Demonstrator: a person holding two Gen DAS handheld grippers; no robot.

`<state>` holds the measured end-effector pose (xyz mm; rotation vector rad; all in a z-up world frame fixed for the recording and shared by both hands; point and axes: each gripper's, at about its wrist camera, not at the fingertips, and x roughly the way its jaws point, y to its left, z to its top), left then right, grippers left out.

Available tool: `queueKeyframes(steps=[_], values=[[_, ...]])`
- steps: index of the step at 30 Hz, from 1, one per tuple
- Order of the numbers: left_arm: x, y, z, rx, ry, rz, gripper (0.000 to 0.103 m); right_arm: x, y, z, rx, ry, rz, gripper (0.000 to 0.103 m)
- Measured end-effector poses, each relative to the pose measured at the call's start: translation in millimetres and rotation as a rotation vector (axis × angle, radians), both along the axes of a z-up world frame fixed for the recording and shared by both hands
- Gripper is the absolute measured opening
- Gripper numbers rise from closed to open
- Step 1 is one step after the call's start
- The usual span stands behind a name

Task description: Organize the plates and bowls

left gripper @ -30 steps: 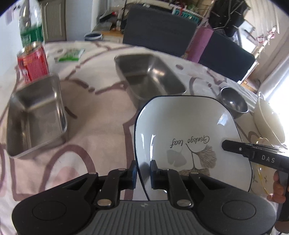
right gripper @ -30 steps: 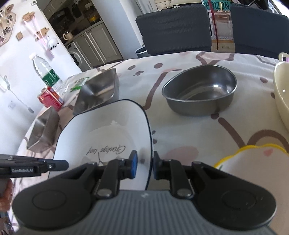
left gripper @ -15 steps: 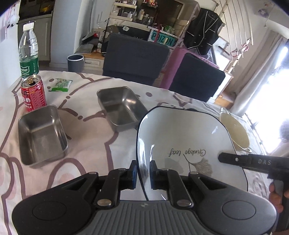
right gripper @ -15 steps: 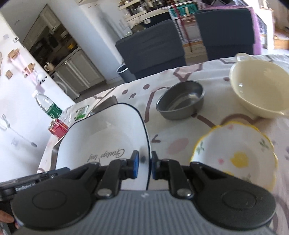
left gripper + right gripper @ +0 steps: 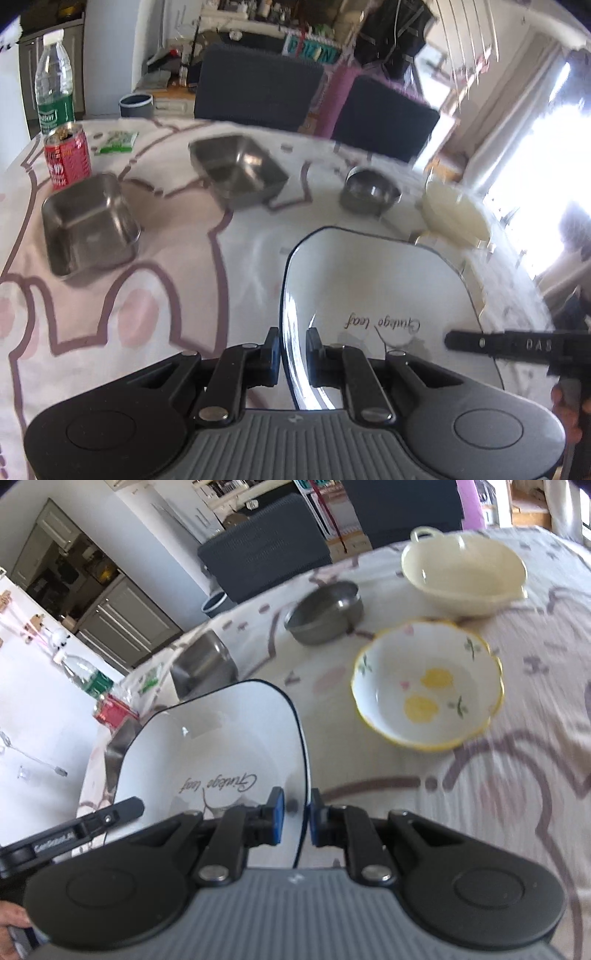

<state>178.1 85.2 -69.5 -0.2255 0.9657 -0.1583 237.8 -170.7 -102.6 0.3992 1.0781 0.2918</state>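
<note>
We hold the white plate [image 5: 376,295] above the table [image 5: 184,258], left gripper [image 5: 291,354] and right gripper [image 5: 294,821] fingers clamping opposite rims.

plate [image 5: 373,291]: white, thin dark blue rim, brown leaf drawing and dark script lettering
flowered bowl [image 5: 428,683]: white, yellow scalloped rim, two yellow blobs, small green sprigs, pink flecks
cream bowl [image 5: 463,572]: plain pale cream
round metal bowl [image 5: 325,613]: plain grey steel
square metal dishes [image 5: 88,223]: plain grey steel, shiny
tablecloth [image 5: 155,295]: off-white, mauve-brown outlines, pale pink patches
can [image 5: 67,155]: red with white markings, gold top
bottle [image 5: 54,96]: clear, white cap, green label
packet [image 5: 116,142]: green and white
chairs [image 5: 258,86]: dark navy
bin [image 5: 136,105]: grey-blue
gripper bodies [image 5: 295,904]: black arms, grey ribbed centre, blue pads
</note>
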Motion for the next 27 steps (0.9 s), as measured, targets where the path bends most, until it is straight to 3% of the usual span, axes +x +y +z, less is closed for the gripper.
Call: queueKeyframes(steps=[5,20,27], values=[[-2,6,-20,0.029,0.07,-0.002,0.015,-2,12,-23,-0.028,0.063,0.038,0.017],[2,2,-55,0.118,0.192,-0.03,0.017,-7,35,-50,-0.128,0.15,0.135,0.019],[2,2,-62,0.132,0.204,-0.041,0.018,-11,48,-57,-0.164,0.17,0.184,0.02]])
